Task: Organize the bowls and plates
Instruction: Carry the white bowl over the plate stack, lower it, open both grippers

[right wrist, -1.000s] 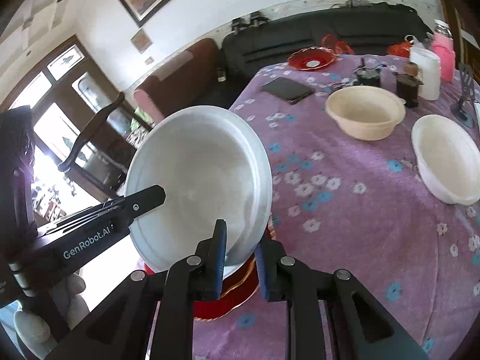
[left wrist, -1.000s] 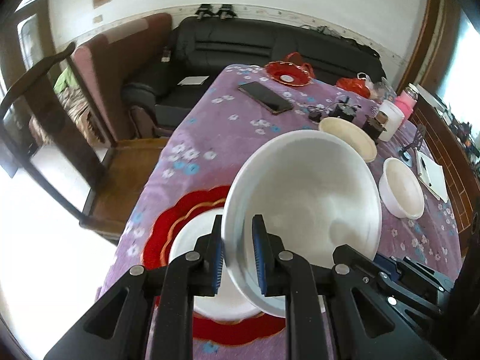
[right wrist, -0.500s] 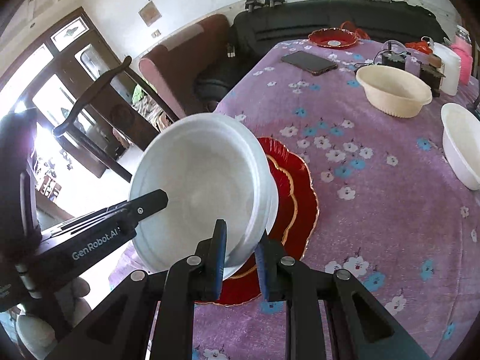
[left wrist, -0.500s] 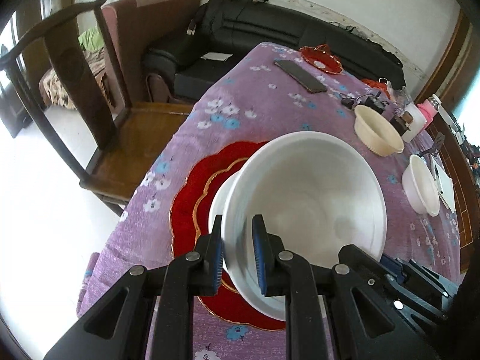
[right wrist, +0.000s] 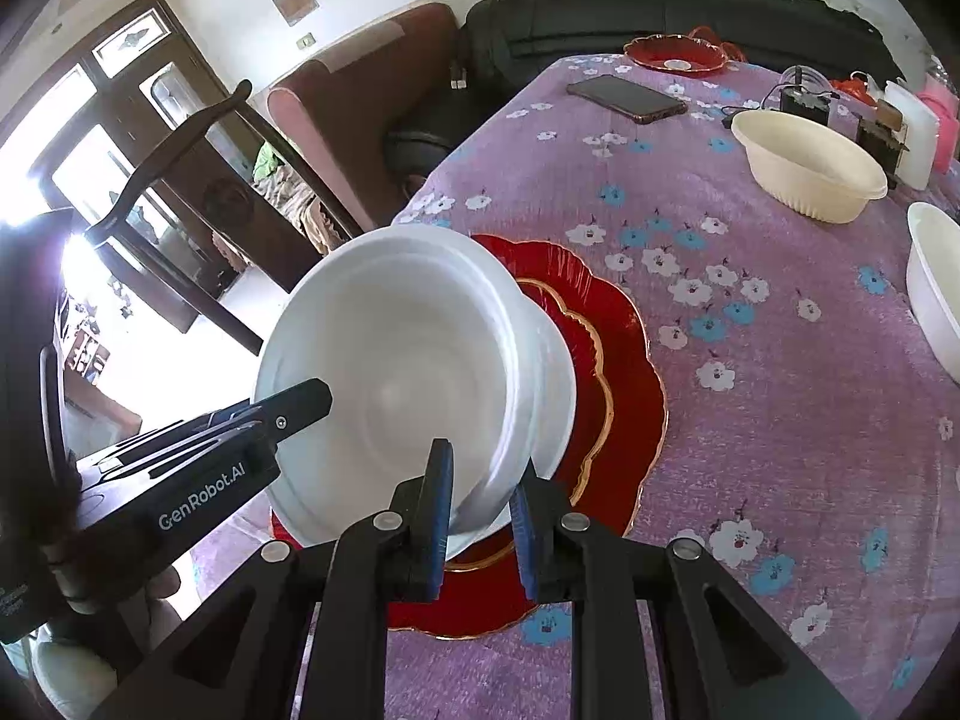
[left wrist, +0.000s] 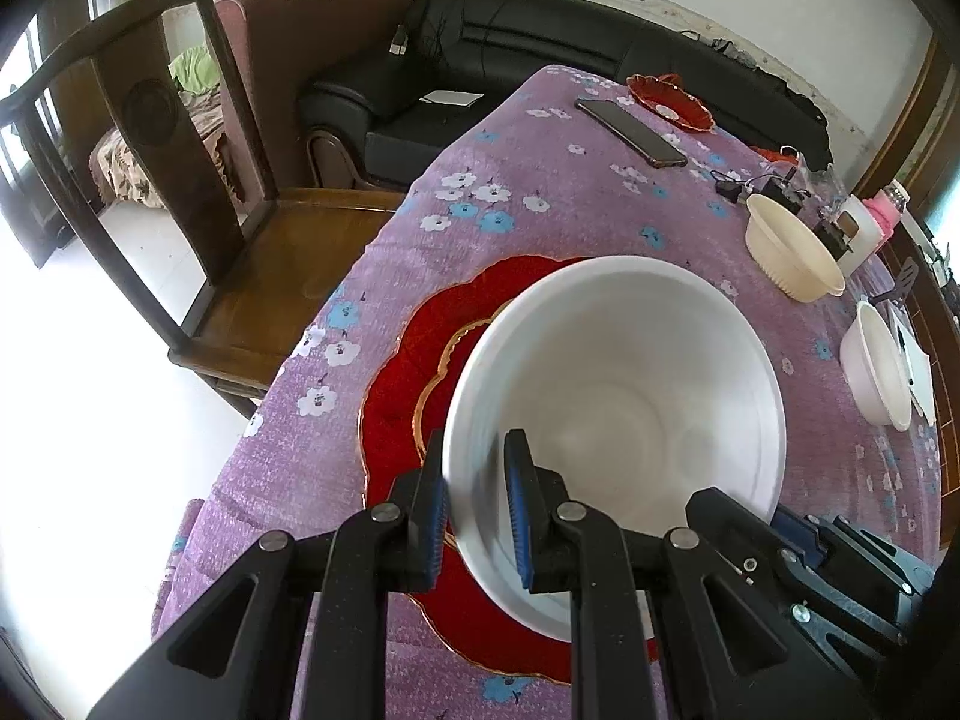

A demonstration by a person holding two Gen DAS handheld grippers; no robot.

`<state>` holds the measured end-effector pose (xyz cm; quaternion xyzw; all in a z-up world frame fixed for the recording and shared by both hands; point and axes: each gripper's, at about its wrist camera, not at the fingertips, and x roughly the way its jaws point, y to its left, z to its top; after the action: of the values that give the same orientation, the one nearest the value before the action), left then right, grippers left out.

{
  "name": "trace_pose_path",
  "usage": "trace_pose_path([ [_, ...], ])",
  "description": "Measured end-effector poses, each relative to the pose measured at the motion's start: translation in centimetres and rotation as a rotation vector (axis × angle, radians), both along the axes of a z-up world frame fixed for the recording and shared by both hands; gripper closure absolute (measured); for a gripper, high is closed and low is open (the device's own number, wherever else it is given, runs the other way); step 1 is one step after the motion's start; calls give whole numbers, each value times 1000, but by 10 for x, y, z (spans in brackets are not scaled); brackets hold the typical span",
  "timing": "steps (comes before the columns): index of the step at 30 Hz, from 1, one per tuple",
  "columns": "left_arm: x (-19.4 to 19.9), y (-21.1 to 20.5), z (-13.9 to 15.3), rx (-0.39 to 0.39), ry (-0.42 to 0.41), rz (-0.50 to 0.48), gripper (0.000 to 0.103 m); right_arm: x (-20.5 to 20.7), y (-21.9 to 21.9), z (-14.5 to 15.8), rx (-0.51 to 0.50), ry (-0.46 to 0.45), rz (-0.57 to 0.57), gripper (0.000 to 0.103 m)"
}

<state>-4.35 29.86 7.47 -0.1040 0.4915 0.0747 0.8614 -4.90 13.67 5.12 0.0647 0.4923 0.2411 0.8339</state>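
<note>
The left gripper (left wrist: 475, 501) is clamped on the near rim of a big white bowl (left wrist: 618, 396), one blue pad inside, other pad outside. The right gripper (right wrist: 478, 501) is also clamped on this bowl (right wrist: 408, 378), at another part of rim, w/ one finger (right wrist: 435, 492) inside the bowl. So both grippers hold the same bowl, tilted, its opening toward the cameras.

The bowl is over a red plate w/ gold edge (left wrist: 420, 360), (right wrist: 624, 372); whether it rests on it or is just above, cannot tell. Under the bowl a 2nd white rim (right wrist: 555, 384) shows, prob. another white dish on the red plate.

The red plate lies on the purple flower tablecloth (right wrist: 750, 420). Beyond it, well apart, are a cream bowl (right wrist: 807, 171), a small white bowl (left wrist: 876, 372), a dark phone (right wrist: 627, 97) and a small red dish (right wrist: 675, 54) at the far end.
</note>
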Motion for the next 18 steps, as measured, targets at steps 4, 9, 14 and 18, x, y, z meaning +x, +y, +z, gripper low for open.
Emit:
trace_pose_path([
  [4, 1, 0, -3, -3, 3, 8, 86, 1, 3, -2, -7, 5, -1, 82],
  [9, 0, 0, -4, 6, -5, 22, 85, 1, 6, -2, -17, -6, 0, 82],
  [14, 1, 1, -6, -3, -7, 29, 81, -1, 8, -2, -21, -15, 0, 82],
  [18, 0, 2, -4, -5, -27, 46, 54, -2, 9, -1, -26, -29, -10, 82],
])
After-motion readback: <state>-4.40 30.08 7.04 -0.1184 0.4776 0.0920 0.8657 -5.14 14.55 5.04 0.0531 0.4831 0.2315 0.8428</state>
